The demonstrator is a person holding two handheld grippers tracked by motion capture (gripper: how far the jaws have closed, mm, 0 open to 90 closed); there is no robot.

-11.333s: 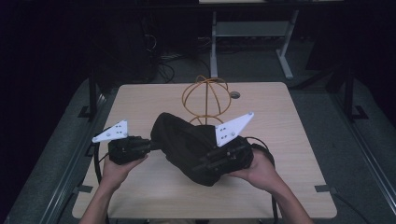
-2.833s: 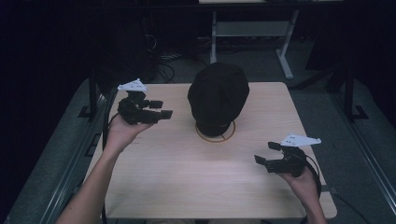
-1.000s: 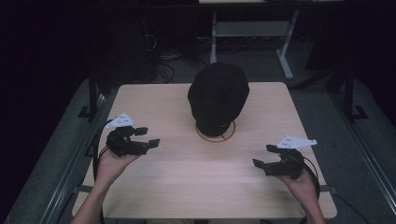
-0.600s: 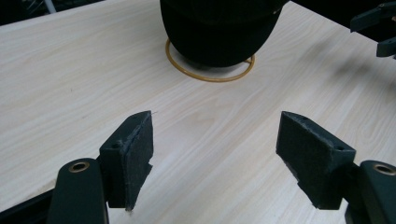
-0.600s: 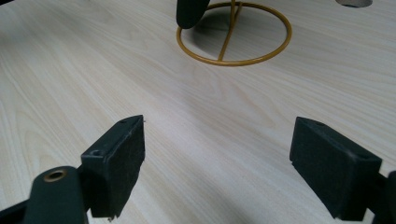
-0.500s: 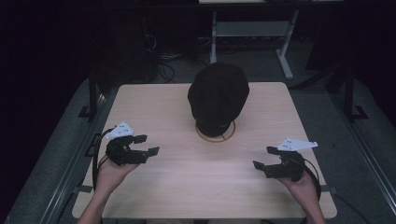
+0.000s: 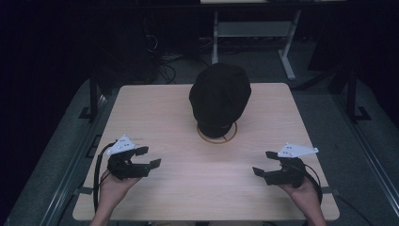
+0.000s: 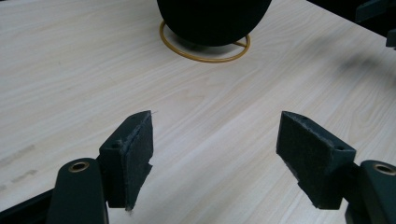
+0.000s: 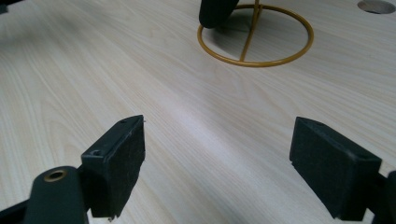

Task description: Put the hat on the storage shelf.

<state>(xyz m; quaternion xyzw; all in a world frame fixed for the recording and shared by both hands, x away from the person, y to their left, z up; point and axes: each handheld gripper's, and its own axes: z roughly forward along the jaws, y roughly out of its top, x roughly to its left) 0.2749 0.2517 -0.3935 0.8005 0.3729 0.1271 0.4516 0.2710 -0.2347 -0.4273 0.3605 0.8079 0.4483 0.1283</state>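
The black hat [image 7: 219, 99] sits fully over the gold wire stand [image 7: 217, 135] at frame centre, so placement appears complete; left gripper [image 7: 143, 157] and right gripper [image 7: 264, 164] rest apart near the tabletop [image 7: 179, 188] lower corners, jaws spread, empty.

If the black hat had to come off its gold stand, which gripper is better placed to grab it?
Probably the left gripper. Both are open, empty and apart from the black hat on its gold stand, but the left sits a bit nearer than the right gripper. It's close, though.
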